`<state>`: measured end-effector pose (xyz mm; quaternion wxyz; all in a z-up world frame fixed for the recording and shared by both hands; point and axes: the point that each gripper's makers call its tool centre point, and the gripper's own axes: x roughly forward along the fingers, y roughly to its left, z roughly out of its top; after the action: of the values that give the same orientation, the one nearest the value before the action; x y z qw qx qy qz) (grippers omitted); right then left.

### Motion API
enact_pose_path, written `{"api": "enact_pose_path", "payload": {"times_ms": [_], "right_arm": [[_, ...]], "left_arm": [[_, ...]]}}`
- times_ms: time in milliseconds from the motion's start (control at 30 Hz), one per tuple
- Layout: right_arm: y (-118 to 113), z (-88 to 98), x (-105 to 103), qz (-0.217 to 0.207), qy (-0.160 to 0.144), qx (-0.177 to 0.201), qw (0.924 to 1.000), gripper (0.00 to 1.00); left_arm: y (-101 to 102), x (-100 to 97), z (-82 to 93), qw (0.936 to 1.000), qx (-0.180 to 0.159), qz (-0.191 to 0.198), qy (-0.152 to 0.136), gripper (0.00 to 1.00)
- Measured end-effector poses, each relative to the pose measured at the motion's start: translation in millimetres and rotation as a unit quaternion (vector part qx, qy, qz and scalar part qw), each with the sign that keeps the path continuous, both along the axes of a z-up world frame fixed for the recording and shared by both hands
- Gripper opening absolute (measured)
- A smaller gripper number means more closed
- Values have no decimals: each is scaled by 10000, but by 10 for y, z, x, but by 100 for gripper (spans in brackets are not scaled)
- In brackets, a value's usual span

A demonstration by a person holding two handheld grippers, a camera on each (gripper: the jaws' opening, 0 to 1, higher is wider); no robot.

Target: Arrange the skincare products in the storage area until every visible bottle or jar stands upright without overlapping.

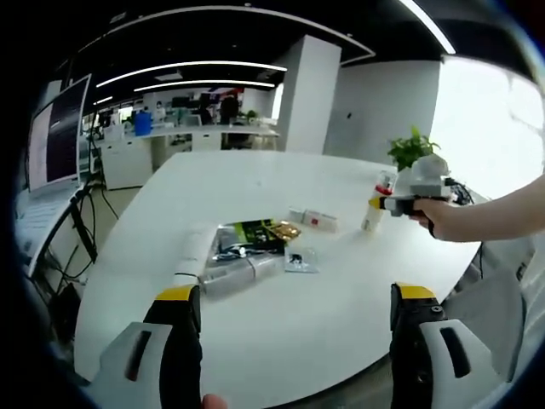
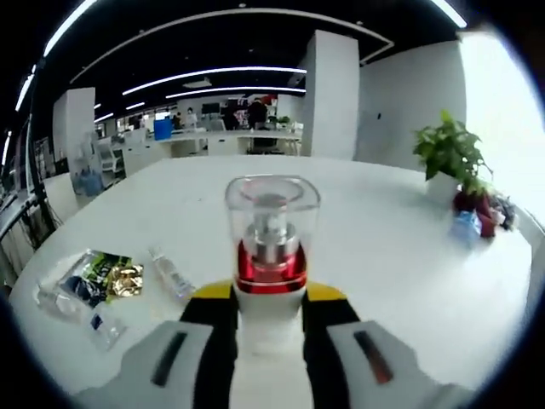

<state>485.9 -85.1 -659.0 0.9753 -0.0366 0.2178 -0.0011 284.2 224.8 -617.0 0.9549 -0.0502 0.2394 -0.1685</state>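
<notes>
Gripping an upright clear-capped bottle [image 2: 271, 247], right gripper [image 2: 269, 319] fingers; left gripper [image 1: 294, 328] fingers wide, empty.

Pump bottle [image 2: 271, 256]: base hidden between the right gripper [image 2: 271, 328] jaws. Foil sachets [image 1: 260, 234]: print too small to read. Clear tubes [image 1: 243, 274]: blurred, labels illegible. Far desks [image 1: 200, 128]: contents indistinct. Person's forearm [image 1: 502, 213]: cut by right edge.

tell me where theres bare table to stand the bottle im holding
The right gripper grips the clear-capped bottle. Bare table stretches ahead toward the potted plant. In the left gripper view, the near edge between the open left gripper is bare too. It is crowded left of the bottle, around the sachets and lying tube.
</notes>
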Motion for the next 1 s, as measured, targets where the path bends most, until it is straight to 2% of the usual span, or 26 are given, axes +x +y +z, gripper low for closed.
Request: {"api": "enact_pose_path", "payload": {"times_ms": [733,833,900,1000], "right_arm": [[5,-95,-26,133,168,99,9997,29],[61,-163,-70,294,291,233,9989,34],[82,-164,-107,385,266,158,9988,36],[98,-181,-140,440,306,261,9982,40]], "left_arm": [[-21,-7,-12,10000,53,-51,23,91],[-21,-7,-11,10000,68,-54,14,91],[-19,-6,-11,10000,79,-54,7,91],[-22,-9,-11,9999,100,-73,-2,91]]}}
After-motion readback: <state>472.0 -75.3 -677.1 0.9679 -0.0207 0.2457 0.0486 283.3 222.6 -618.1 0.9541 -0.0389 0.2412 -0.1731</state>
